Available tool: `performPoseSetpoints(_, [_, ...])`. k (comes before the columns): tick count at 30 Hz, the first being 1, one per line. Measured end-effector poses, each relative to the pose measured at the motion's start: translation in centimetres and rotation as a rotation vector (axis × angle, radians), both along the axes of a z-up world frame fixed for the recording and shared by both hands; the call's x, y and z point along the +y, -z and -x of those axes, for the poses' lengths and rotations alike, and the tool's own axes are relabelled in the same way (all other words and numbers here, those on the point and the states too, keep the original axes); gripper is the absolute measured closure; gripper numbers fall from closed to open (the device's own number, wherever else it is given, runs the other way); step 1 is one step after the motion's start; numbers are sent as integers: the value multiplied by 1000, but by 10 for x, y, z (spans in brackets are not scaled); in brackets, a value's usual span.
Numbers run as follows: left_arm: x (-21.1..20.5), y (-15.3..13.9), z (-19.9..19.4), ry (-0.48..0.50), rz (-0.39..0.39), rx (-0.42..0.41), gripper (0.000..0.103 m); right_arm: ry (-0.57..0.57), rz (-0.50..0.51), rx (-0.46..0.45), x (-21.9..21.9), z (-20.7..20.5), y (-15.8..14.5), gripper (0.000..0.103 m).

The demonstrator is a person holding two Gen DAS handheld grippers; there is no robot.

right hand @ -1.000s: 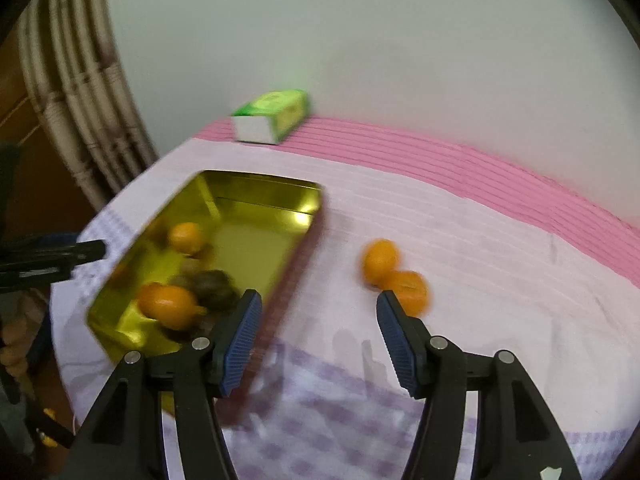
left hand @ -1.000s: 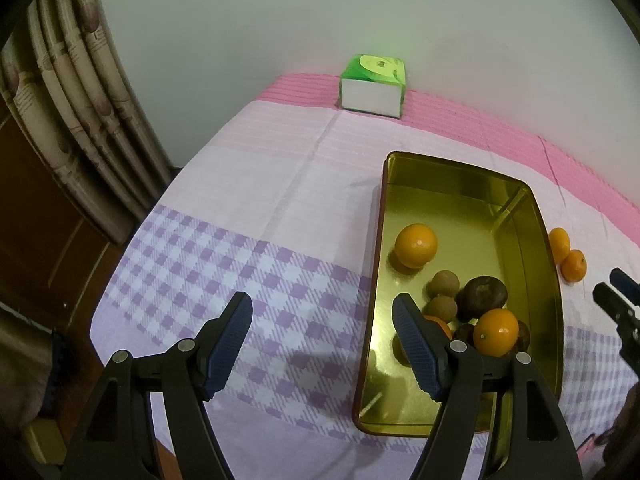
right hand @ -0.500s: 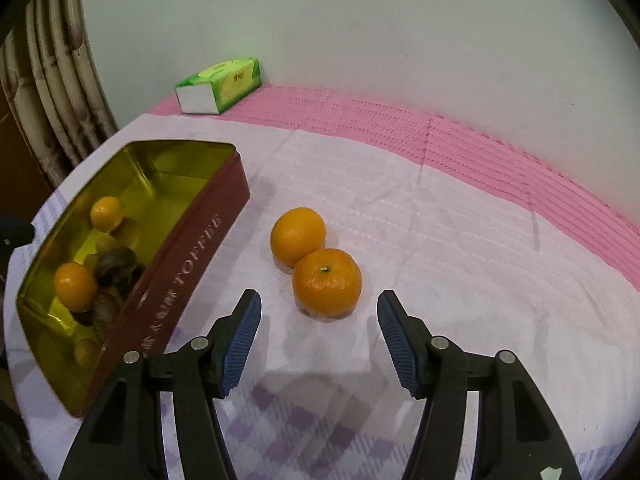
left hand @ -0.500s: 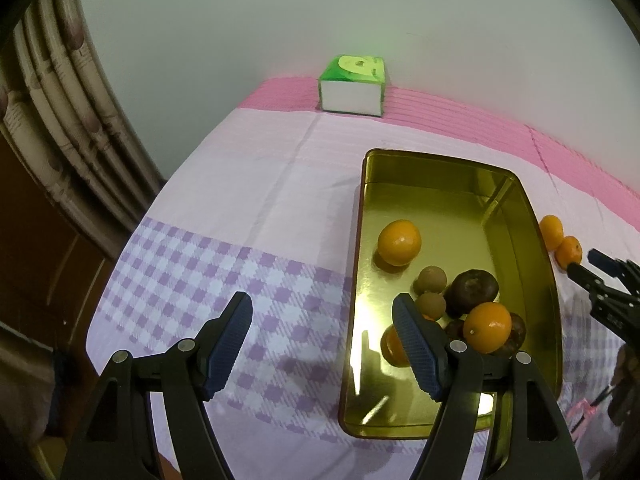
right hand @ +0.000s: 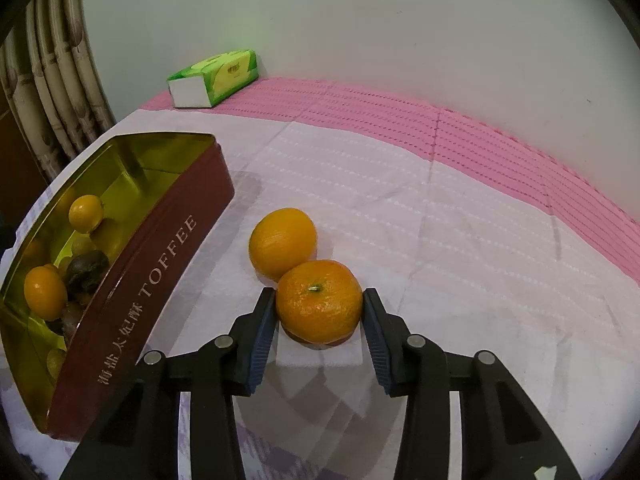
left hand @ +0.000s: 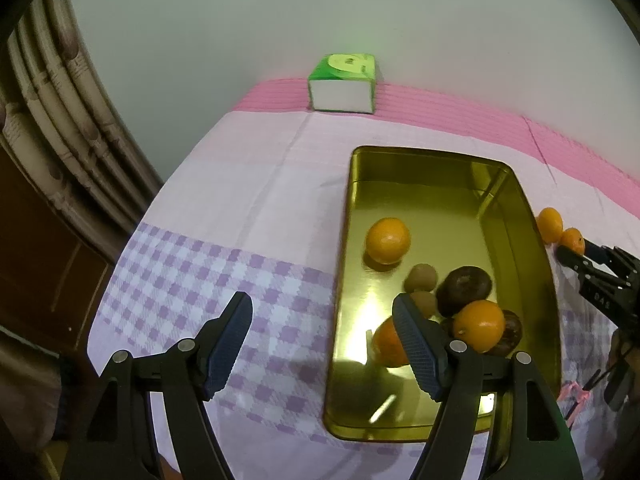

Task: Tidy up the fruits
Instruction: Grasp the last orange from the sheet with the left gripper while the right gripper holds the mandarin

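Your right gripper (right hand: 319,308) has just been closing, and its two pads now sit against either side of the near orange (right hand: 319,301), the one with the green stem nub facing up, so you are grasping it while it rests on the tablecloth (right hand: 420,220). You are at the pick-up step for one of the last loose fruits. A second orange (right hand: 282,242) lies just beyond your fingertips and a little to their left, touching the one you hold. The toffee tin (right hand: 160,264) stands to the left of your right tongs, its red wall facing you, with several oranges and darker fruits already inside. Your left gripper (left hand: 322,342) is released and holds nothing; it hovers over the checked part of the cloth with its right finger above the near left part of the tin, where an orange in the tin (left hand: 388,240) sits ahead of the tips. Next, I judge you need a straight lift so the touching neighbour is not nudged away, then a carry leftward over the tin's wall and a low release into bare gold floor at its far end. The tissue box (right hand: 214,78) stands well ahead, by the wall, out of your way.
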State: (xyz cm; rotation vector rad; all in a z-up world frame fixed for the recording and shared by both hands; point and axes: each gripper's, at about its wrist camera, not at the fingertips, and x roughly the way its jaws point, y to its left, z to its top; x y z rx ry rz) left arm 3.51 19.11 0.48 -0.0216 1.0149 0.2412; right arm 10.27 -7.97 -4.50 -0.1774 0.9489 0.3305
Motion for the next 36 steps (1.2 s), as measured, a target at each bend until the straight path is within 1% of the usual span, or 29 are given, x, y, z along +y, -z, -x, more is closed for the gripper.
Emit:
performPoseSetpoints(3, [-14,-5,-5,27,21,-2,30,21,3,-17,-10,-1,-2,63])
performPoseSetpoints(5, [-29,-8,-11,56,21,-8,30,42,9,-25,-22,0,-3,63])
performPoseSetpoints(7, [-48,-11,-18,94,11,-12,30,68,14,-32,-36,0,-5,63])
performPoseSetpoints(10, [-79,-13,-29,159,15,-16,30,122,16,-41,-62,2,-8,63])
performPoseSetpoints(16, [-139,-6,-51,282,30,1,30,219,69,-72,-114,10,-12,63])
performPoseSetpoints(21, [-183,1,-72,365,33,20,30,292,69,-68,-153,18,-12,63])
performPoseSetpoints(25, [-201,13,-90,380,69,59,30,330,60,-74,-173,24,-11,63])
performPoseSetpoints(29, [-215,27,-111,382,102,97,30,346,44,-77,-180,25,-9,63])
performPoseSetpoints(31, [-222,33,-118,386,98,109,30,353,32,-72,-183,25,-8,63])
performPoseSetpoints(36, [-236,44,-126,392,90,126,35,361,1,-59,-192,27,-8,63])
